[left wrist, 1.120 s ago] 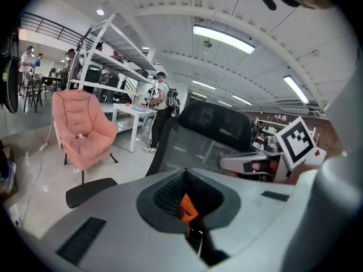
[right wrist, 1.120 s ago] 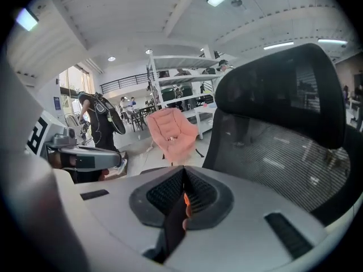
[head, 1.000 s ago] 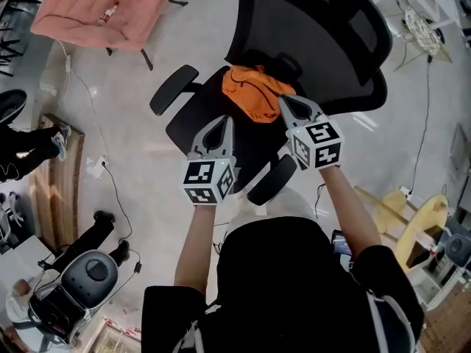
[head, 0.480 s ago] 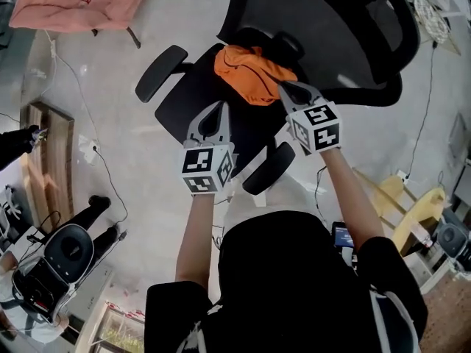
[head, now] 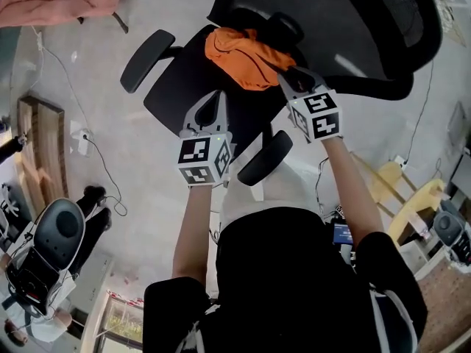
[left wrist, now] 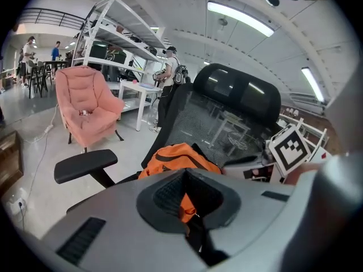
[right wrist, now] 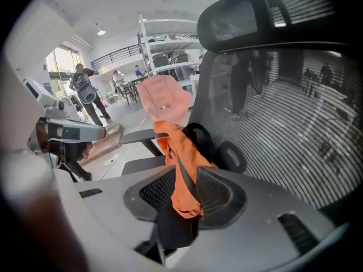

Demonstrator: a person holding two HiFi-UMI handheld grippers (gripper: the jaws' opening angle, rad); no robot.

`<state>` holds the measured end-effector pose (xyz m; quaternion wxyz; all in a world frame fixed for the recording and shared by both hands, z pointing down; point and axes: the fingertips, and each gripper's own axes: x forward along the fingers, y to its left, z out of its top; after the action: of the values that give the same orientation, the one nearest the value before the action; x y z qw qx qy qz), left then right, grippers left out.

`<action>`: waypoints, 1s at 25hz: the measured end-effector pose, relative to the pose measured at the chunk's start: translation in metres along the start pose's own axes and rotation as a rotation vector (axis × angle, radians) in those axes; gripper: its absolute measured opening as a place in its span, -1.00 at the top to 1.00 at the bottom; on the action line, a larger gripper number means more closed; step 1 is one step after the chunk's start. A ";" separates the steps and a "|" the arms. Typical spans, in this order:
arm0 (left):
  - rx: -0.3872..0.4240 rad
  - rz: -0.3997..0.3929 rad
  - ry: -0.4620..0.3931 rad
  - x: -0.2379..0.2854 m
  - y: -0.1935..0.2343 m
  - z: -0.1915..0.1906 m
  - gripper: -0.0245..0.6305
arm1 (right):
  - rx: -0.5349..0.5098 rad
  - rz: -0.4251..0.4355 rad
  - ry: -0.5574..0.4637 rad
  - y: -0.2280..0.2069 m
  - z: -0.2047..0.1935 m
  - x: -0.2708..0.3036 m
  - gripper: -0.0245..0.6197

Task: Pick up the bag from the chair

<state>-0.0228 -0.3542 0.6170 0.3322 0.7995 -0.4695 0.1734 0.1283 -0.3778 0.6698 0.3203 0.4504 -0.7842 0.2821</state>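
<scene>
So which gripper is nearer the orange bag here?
Right. The right gripper is at the bag, its jaws just opening with fabric between them; the left gripper is short of it, over the seat.

Black office chair [head: 353, 20] on a pale floor [head: 96, 109], carrying a single orange bag [head: 243, 54].
Lies crumpled at the rear of the seat [head: 173, 98], up against the mesh backrest [left wrist: 227, 123], between the two armrests [head: 147, 59]; leaves the front of the seat bare. Shares the floor with a pink armchair [left wrist: 85, 103], well apart from the chair.
</scene>
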 end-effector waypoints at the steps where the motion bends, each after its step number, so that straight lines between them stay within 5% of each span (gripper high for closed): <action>1: 0.000 -0.003 0.006 0.003 -0.001 -0.002 0.90 | -0.003 -0.002 0.006 -0.003 -0.003 0.002 0.63; 13: 0.001 -0.003 0.060 0.019 0.003 -0.024 0.90 | -0.021 -0.040 0.033 -0.026 -0.021 0.029 -0.04; 25: -0.001 0.030 0.083 0.022 0.011 -0.037 0.90 | 0.015 -0.036 0.071 -0.028 -0.038 0.058 -0.10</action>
<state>-0.0205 -0.3461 0.6604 0.3491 0.7843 -0.4673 0.2115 0.1397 -0.3926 0.7416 0.3493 0.4565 -0.7621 0.2980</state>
